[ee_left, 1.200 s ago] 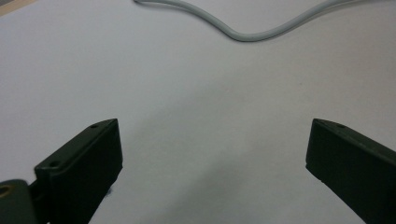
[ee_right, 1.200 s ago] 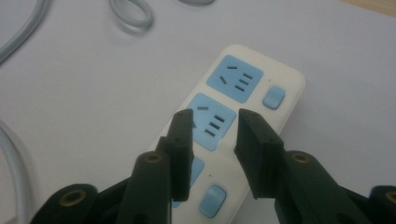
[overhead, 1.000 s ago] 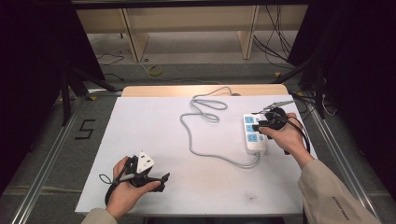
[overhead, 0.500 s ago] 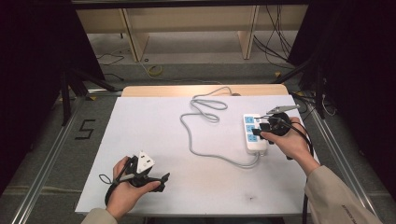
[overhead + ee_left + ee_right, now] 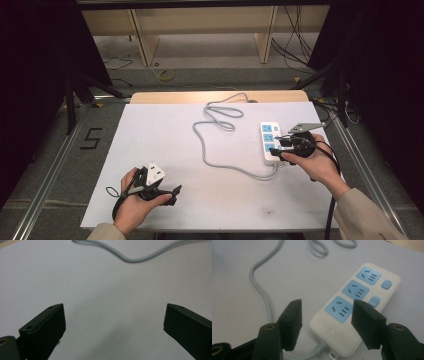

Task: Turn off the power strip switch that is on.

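A white power strip (image 5: 268, 138) with three blue sockets lies at the right of the white table (image 5: 165, 135). Its grey cable (image 5: 212, 143) loops toward the table's far middle. My right gripper (image 5: 283, 145) hangs open over the strip's near end. In the right gripper view the strip (image 5: 364, 293) sits between and beyond the jaws of the right gripper (image 5: 325, 307), which touch nothing; the cable (image 5: 263, 293) runs off to the left. My left gripper (image 5: 169, 195) rests open at the near left. The left gripper (image 5: 113, 312) faces bare table, with the cable (image 5: 135, 258) farther off.
A wooden strip (image 5: 215, 97) edges the table's far side. Metal rails (image 5: 55, 165) run along both sides. On the floor at left is a black "5" mark (image 5: 91, 138). Wooden shelving (image 5: 200, 30) and loose floor cables (image 5: 295, 50) lie beyond the table.
My right gripper has drawn back along the power strip from its middle sockets to its near end. The left gripper has stayed still.
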Motion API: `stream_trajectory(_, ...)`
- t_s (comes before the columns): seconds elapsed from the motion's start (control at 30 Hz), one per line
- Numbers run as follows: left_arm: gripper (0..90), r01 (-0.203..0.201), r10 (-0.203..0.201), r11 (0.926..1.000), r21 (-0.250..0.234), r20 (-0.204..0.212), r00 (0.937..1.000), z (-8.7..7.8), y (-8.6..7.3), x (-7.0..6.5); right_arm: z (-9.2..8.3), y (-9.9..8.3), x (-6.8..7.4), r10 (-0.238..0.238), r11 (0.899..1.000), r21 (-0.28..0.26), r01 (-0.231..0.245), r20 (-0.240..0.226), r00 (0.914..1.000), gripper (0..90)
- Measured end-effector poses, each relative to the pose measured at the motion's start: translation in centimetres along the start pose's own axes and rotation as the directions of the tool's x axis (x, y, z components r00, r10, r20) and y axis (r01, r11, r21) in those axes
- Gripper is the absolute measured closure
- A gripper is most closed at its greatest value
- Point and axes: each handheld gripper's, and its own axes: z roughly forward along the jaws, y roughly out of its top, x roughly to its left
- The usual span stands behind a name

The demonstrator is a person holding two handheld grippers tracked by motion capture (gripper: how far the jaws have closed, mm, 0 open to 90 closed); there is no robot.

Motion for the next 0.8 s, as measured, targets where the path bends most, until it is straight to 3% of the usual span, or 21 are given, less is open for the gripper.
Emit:
stream_trajectory(0.57, 3.5, 0.002, -0.002, 1.0000, -0.001, 0.001, 1.0000, 0.0, 0.0, 0.0, -2.1, -2.9, 1.0, -0.019, 0.999, -0.042, 0.016, -0.050, 0.9986, 34.2)
stream_trajectory(0.8, 3.5, 0.006, -0.006, 1.0000, -0.004, 0.004, 1.0000, -0.1, 0.0, 0.0, -3.1, -4.5, 1.4, -0.023, 0.999, -0.044, 0.021, -0.048, 0.9986, 33.4)
